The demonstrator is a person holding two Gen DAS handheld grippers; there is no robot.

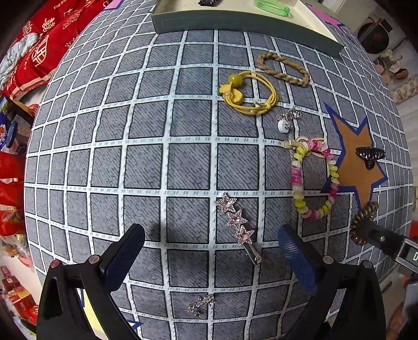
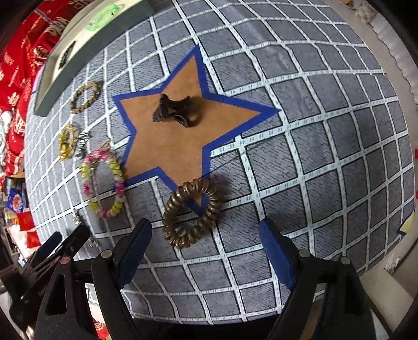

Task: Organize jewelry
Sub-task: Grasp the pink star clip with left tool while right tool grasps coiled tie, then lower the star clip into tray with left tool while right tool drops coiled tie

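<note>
Right gripper (image 2: 206, 251) hovered, fingers wide and empty, bronze coiled hair tie (image 2: 192, 213) just ahead toward its left finger (left gripper (image 1: 209, 248) open too).

We see both views from cameras mounted on the claws, looking steeply down and close over the checked tabletop (image 1: 146, 167). Our left view faces the tray (image 1: 235, 23) at the far edge; our right view sits over the star patch (image 2: 169, 136). Both share that star, the beaded bracelet (image 1: 313, 177) and the coil tie (image 2: 192, 213).
</note>
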